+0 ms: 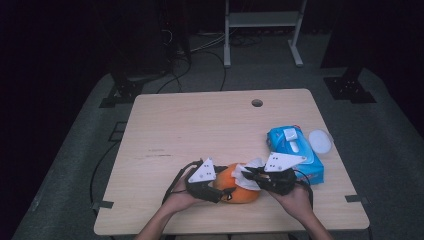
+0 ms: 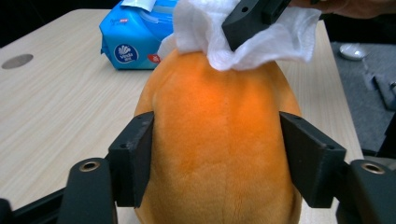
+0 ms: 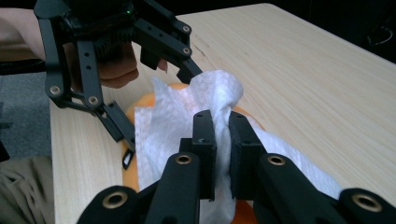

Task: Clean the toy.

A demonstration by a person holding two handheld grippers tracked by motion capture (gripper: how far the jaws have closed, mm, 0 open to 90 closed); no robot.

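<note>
Pale wood-grain table (image 1: 200, 125) sits mid-frame; at its lower centre the left gripper (image 2: 217, 154) clamps a round, fuzzy orange plush (image 2: 219, 154), while the right gripper (image 3: 222, 154) pinches a crinkled white wipe (image 3: 187, 116) against it, beside a glossy blue wipe pack (image 1: 295, 150).

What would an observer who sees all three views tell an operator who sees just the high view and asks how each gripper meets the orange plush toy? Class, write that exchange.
Operator: Is the left gripper really on the orange plush toy?
Observer: Yes. In the left gripper view its pads lie against the toy's two sides, one on each side.
Operator: And the white wipe, is it just lying there?
Observer: No. The right gripper view shows the right gripper with its jaws pinched shut on a raised fold of the wipe, while the rest of the wipe drapes over the toy.
</note>
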